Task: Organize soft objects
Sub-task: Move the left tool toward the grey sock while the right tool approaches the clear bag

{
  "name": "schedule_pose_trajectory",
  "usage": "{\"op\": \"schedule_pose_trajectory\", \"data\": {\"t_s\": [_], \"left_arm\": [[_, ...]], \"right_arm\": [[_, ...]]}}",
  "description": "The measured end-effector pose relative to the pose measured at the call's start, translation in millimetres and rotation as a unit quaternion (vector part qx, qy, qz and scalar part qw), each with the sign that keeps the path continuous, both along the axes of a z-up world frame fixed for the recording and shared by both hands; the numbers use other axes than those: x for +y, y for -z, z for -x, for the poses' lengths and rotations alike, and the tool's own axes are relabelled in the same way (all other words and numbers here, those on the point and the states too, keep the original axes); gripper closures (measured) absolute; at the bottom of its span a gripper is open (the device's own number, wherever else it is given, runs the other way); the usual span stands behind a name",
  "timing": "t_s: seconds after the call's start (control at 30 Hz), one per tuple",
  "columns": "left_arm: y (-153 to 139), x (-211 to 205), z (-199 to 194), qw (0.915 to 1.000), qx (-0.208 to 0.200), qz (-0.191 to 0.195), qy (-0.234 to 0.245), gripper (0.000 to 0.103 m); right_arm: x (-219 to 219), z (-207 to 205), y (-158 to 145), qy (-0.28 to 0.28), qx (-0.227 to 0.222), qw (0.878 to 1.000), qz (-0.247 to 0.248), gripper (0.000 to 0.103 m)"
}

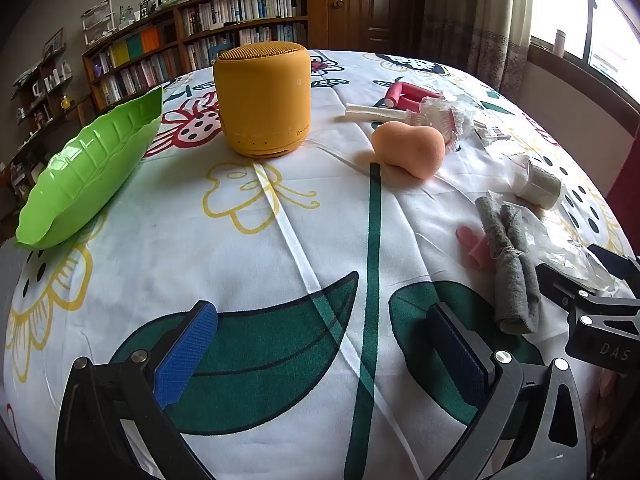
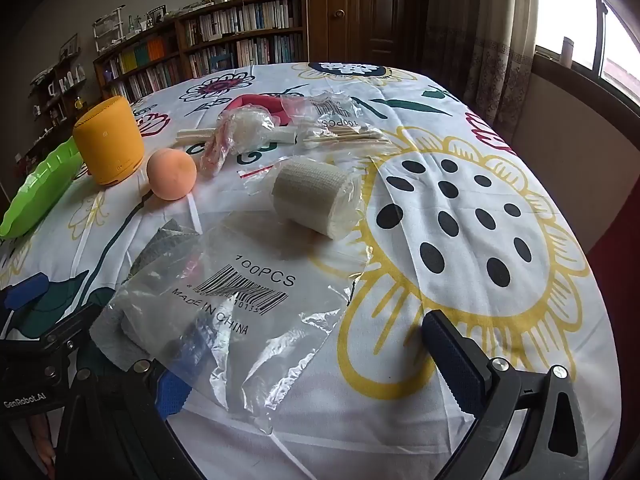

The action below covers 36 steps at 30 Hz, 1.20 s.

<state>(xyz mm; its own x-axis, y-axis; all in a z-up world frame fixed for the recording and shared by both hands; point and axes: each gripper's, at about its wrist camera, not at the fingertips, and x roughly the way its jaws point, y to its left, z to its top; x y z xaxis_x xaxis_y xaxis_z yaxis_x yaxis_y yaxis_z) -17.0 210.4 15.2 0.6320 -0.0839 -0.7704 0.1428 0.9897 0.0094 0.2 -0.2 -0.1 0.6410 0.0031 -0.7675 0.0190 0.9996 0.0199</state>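
Both grippers are seen with jaws spread wide, nothing clamped: left gripper low over the flowered cloth on the desk, right gripper over a clear plastic bag. Printing on that bag is read as "100PCS" and "MADE IN CHINA", with a barcode. Just ahead of the right gripper lies a bandage roll, judged light and squashy, best pinched across its middle. Further ahead and left sits an orange sponge, soft and springy. Ahead-right of the left gripper, a grey cloth bundle is judged limp. "DAS" and "GenRobot.AI" are read on the gripper frames.
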Motion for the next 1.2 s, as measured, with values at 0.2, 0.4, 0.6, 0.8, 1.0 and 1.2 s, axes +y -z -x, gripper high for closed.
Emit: {"op": "schedule_pose_trajectory", "data": {"t_s": [0.2, 0.4, 0.6, 0.8, 1.0, 1.2], "left_arm": [[-0.1, 0.3, -0.1, 1.0000, 0.000, -0.001, 0.000, 0.000], [0.0, 0.5, -0.3, 1.0000, 0.000, 0.000, 0.000, 0.000], [0.0, 0.2, 0.0, 1.0000, 0.000, 0.000, 0.000, 0.000], [-0.1, -0.1, -0.1, 1.0000, 0.000, 0.000, 0.000, 0.000], [-0.2, -0.2, -0.1, 1.0000, 0.000, 0.000, 0.000, 0.000], [-0.1, -0.3, -0.2, 1.0000, 0.000, 0.000, 0.000, 0.000]], "right_arm": [[0.3, 0.1, -0.1, 0.000, -0.002, 1.000, 0.004, 0.000], [-2.0, 3.3, 0.4, -0.008, -0.001, 1.000, 0.006, 0.000], [-2.1, 8.0, -1.3, -0.036, 0.008, 0.999, 0.004, 0.000], [-1.4, 22.9, -2.6, -0.061, 0.003, 0.998, -0.002, 0.000], [-0.9, 35.2, -7.2, -0.084, 0.004, 0.995, -0.050, 0.000], [-10.8, 22.2, -13.4, -0.067, 0.019, 0.985, -0.156, 0.000]]}}
